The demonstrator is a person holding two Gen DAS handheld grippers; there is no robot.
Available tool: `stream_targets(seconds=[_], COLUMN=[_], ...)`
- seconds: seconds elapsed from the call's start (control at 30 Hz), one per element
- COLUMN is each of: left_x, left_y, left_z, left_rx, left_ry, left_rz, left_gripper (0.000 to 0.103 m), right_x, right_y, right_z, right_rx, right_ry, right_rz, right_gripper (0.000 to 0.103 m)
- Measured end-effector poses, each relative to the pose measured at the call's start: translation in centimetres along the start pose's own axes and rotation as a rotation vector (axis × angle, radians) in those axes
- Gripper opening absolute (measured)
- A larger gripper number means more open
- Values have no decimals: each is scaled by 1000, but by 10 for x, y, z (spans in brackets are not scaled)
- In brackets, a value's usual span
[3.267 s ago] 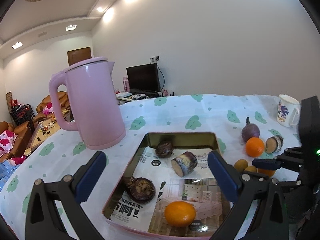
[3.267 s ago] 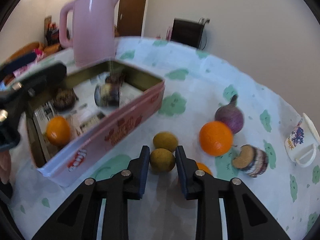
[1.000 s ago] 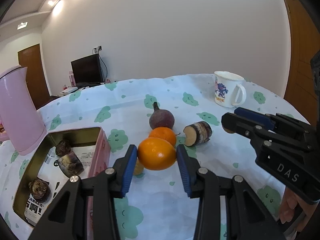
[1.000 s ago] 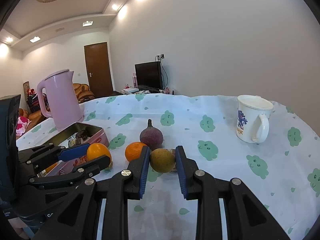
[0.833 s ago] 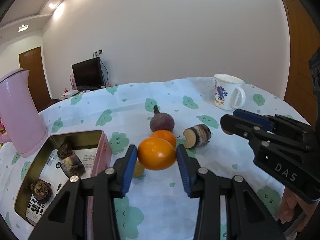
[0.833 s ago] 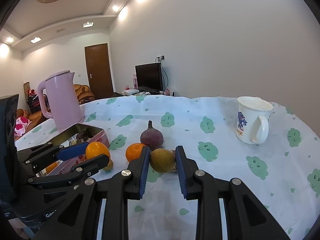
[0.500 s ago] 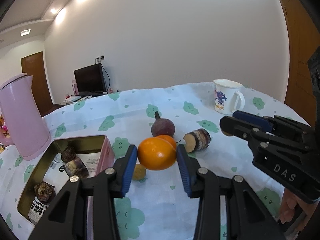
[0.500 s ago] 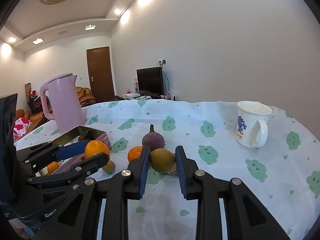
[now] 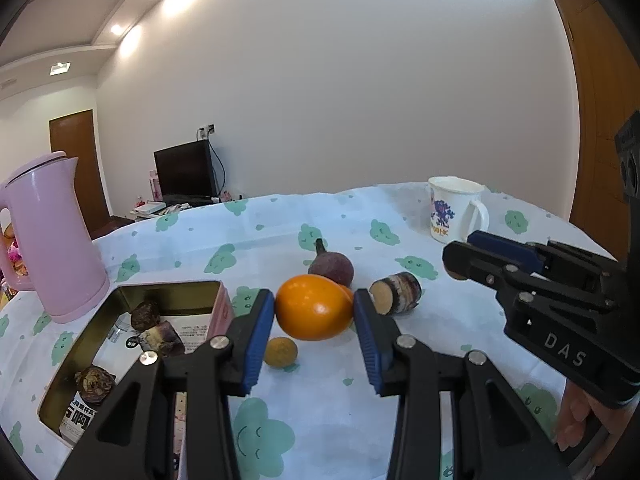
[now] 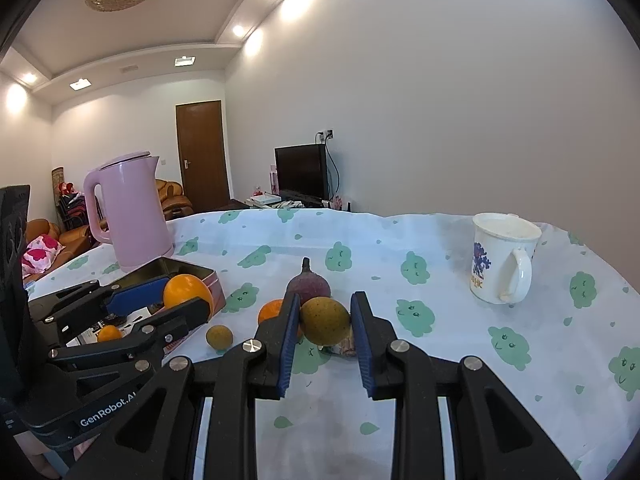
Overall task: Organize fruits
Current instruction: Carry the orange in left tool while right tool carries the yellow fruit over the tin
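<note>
The left gripper (image 9: 314, 312) squeezes an orange (image 9: 314, 307) and the right gripper (image 10: 325, 322) squeezes a yellow-brown fruit (image 10: 325, 321), both held up right of the pink tin (image 9: 222, 304), probably to carry them somewhere.

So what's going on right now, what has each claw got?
Left gripper shut on the big orange. Right gripper shut on the yellow-brown fruit. Both held above the table. Tin open, nothing blocking it.
</note>
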State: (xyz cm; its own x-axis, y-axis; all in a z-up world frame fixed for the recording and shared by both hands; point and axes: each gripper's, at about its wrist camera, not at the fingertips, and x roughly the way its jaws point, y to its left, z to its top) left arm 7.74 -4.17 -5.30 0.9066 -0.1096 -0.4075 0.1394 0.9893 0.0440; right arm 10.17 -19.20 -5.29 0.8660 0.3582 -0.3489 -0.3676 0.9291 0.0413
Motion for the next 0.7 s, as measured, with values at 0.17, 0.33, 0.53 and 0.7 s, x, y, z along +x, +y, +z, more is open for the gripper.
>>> stream_targets(seconds=[0.17, 0.33, 0.53, 0.7], left_x=[-5, -9, -14, -20], left_y=[1, 1, 1, 2], left_z=[-1, -1, 0, -1], left_rx=[-6, -7, -9, -13], left_ry=[-27, -45, -68, -97], left_rz=[7, 16, 27, 41], left_gripper=[42, 42, 42, 42], right_x=[-4, -6, -11, -14], right_y=[2, 3, 4, 5], right_z=[0, 0, -1, -1], right_rx=[-6, -11, -18, -23], right_ry=[-18, -31, -46, -62], right_rz=[0, 1, -1, -5], right_gripper=[28, 28, 28, 28])
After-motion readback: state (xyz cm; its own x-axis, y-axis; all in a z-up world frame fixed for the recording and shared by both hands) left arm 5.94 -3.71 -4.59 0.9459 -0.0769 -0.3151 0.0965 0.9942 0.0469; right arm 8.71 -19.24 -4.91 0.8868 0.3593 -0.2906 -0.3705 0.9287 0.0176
